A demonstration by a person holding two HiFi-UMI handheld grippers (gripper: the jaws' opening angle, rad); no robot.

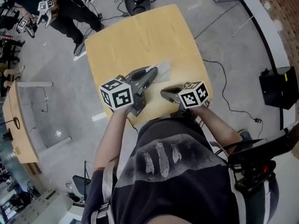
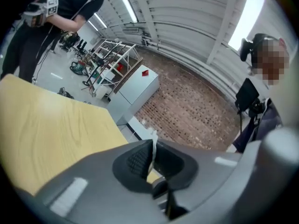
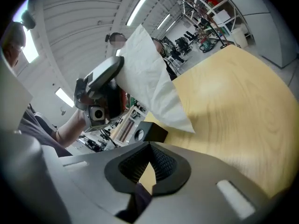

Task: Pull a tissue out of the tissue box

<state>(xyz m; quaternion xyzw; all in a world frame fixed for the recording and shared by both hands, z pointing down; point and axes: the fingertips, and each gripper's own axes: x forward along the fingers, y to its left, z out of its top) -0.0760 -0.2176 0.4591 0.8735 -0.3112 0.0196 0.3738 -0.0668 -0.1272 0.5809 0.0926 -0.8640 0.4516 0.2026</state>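
Since thin white paper tissue hangs over pale wooden tabletop, pinched only at edge by left tool w/ jaws clamped on it, quick swing could slip/tear it. Right tool: jaws together, empty. No tissue box in view.

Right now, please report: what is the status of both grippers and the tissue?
Left gripper shut on tissue, sheet hanging above table. Right gripper shut, empty. Tissue box not in view. Nothing in the way.
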